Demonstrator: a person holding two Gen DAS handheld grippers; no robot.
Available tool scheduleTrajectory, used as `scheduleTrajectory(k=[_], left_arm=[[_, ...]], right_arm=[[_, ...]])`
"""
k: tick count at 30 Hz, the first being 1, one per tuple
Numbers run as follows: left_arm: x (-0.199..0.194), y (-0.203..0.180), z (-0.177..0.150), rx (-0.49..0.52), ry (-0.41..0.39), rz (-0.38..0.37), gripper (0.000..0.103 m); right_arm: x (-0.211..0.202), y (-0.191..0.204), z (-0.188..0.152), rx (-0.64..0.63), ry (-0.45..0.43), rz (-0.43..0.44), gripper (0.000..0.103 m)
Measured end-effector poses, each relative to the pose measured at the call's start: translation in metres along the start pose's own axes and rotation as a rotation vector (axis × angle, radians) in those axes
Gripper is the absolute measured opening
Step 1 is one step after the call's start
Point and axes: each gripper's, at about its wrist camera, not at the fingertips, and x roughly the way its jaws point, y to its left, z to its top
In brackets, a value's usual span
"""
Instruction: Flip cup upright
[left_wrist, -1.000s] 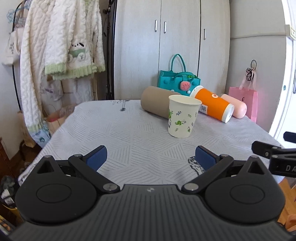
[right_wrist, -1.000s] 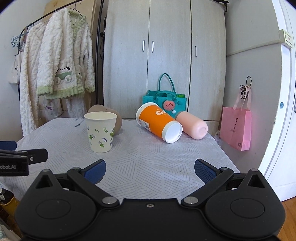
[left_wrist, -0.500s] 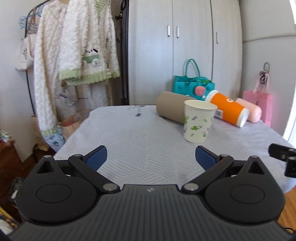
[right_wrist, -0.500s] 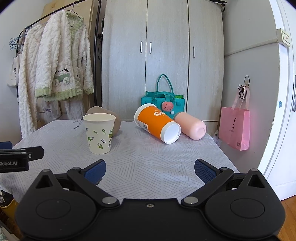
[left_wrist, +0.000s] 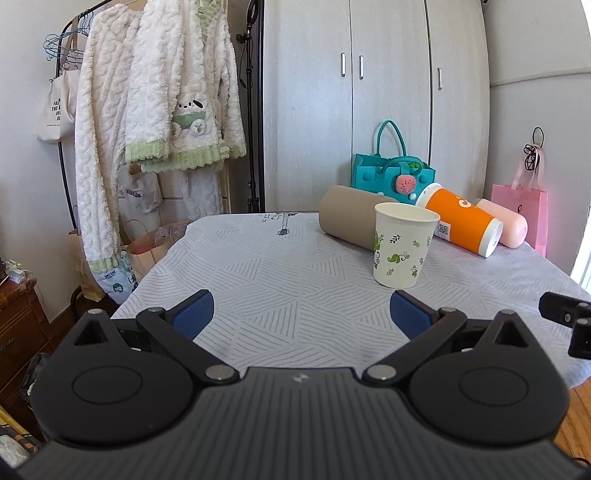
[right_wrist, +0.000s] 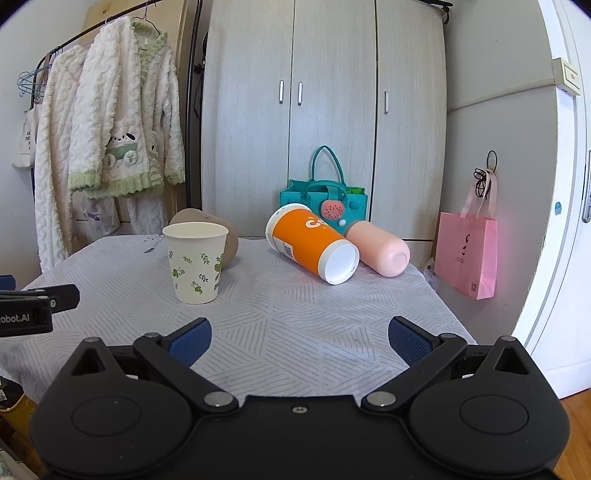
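A white paper cup with green leaf print (left_wrist: 402, 245) stands upright on the table, mouth up; it also shows in the right wrist view (right_wrist: 195, 263). My left gripper (left_wrist: 302, 314) is open and empty, held back from the cup near the table's front edge. My right gripper (right_wrist: 299, 338) is open and empty, also back from the cup, which stands ahead to its left. An orange cup (right_wrist: 312, 243), a pink cup (right_wrist: 380, 250) and a brown cup (left_wrist: 351, 216) lie on their sides behind it.
The table has a grey patterned cloth (left_wrist: 277, 273). A teal bag (right_wrist: 323, 199) sits at the back. A pink bag (right_wrist: 467, 254) hangs at the right. Robes (left_wrist: 159, 110) hang on a rack at the left. Wardrobe doors (right_wrist: 332, 110) stand behind.
Both grippers have drawn back and away from the table; the left view has swung left, so the cup sits farther right. The cup has stayed upright.
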Motion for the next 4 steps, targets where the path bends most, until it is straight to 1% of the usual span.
scheduleTrajectory(k=[4], left_arm=[[0.0015, 0.0005, -0.0002, -0.003, 0.019, -0.011, 0.103]], right_arm=[[-0.0006, 0.0006, 0.0009, -0.009, 0.0, 0.001, 0.103]])
